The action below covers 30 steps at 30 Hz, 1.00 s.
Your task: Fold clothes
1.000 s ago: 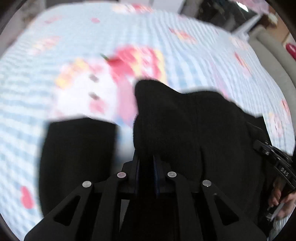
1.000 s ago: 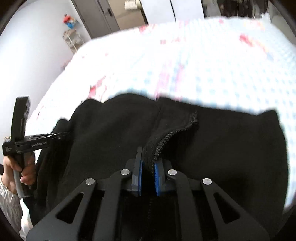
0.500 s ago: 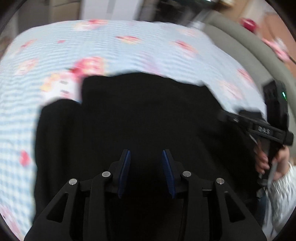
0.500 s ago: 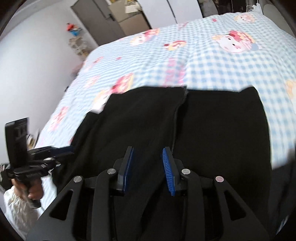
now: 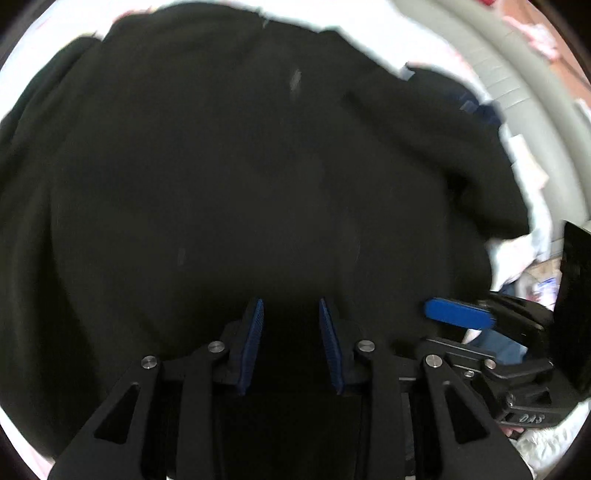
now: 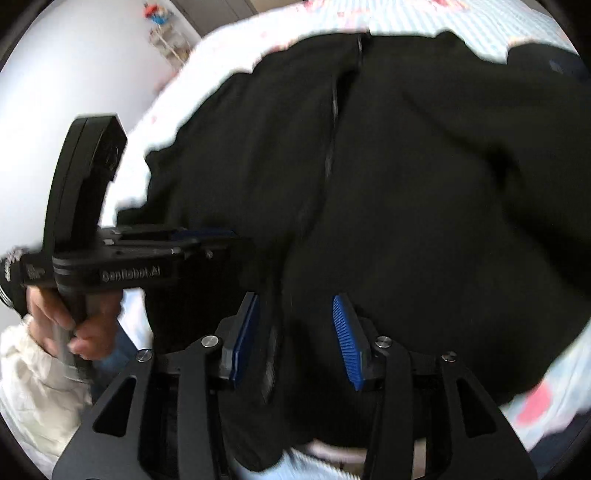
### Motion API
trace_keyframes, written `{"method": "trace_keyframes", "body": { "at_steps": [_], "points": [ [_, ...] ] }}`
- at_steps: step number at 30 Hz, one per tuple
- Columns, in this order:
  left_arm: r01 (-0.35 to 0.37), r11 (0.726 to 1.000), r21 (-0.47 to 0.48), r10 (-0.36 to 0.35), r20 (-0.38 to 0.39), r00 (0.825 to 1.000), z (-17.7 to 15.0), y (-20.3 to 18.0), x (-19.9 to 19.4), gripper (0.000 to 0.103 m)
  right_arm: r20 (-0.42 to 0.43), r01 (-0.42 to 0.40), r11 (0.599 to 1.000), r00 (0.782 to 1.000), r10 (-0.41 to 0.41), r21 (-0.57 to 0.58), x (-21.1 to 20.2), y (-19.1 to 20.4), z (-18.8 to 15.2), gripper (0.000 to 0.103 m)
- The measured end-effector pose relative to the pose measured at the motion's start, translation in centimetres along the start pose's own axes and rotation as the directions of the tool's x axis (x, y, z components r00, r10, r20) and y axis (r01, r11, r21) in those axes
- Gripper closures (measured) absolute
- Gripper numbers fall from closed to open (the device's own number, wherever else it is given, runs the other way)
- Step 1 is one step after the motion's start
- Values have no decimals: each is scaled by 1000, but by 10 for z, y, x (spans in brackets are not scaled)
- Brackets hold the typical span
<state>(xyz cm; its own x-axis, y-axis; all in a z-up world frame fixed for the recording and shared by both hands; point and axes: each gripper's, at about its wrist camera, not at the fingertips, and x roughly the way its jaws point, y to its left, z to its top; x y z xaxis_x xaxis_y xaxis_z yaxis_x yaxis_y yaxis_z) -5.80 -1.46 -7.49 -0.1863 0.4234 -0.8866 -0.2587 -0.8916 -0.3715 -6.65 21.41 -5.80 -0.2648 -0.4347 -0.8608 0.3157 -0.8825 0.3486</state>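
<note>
A black fleece jacket (image 5: 240, 177) lies spread on the bed and fills most of the left wrist view. In the right wrist view the same jacket (image 6: 424, 192) shows its zipper (image 6: 332, 110) running up the middle. My left gripper (image 5: 291, 325) is open just above the cloth with nothing between its blue pads. My right gripper (image 6: 295, 325) is open wider, low over the jacket's near part, and holds nothing. The right gripper's blue pad (image 5: 458, 314) shows at the left view's right edge. The left gripper's body (image 6: 122, 258) appears in the right view, held by a hand (image 6: 62, 325).
The jacket rests on a blue-checked bedspread (image 6: 491, 22) with pink cartoon prints. A grey padded bed frame (image 5: 535, 122) curves along the right. A white sleeve (image 6: 33, 387) is at lower left. A grey wardrobe and small shelf (image 6: 166, 37) stand by the far wall.
One second ago both grippers were shut on the jacket's raised edge. They opened, dropped the cloth flat, and have since moved down close over the jacket and nearer each other.
</note>
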Motion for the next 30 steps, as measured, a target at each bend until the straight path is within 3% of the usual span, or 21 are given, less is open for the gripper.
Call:
{"method": "trace_keyframes", "body": {
  "at_steps": [3,6,8,11,14,21,25,29,30],
  "points": [
    [128,991,-22,-126,88,988,-20,-5,-20,71,6,-21,1000,1000,21,11,-3,1,-22,61],
    [88,996,19,-89,48,995,-38,-20,-5,71,-20,-40,999,999,40,20,6,3,-37,61],
    [110,994,-18,-109,59,992,-43,-15,-2,71,-43,-25,999,999,26,23,12,5,-45,61],
    [231,971,-62,-221,137,966,-52,-4,-21,71,-19,-38,999,999,38,20,0,7,-52,61],
    [205,975,-86,-179,245,953,-63,7,-58,71,25,-24,999,999,23,36,-15,1,-57,61],
    [175,961,-215,-133,198,971,-84,26,-37,71,-34,-26,998,999,28,58,-6,-2,-73,58],
    [154,945,-288,-109,166,980,-96,36,-23,67,-1,-89,995,996,89,34,-14,6,-72,46],
    [131,924,-358,-89,132,987,-108,47,-10,65,-47,-74,996,996,76,50,1,8,-76,43],
    [155,915,-373,-115,127,985,-111,48,-4,65,-59,-84,995,994,88,60,7,9,-75,43]
  ]
}}
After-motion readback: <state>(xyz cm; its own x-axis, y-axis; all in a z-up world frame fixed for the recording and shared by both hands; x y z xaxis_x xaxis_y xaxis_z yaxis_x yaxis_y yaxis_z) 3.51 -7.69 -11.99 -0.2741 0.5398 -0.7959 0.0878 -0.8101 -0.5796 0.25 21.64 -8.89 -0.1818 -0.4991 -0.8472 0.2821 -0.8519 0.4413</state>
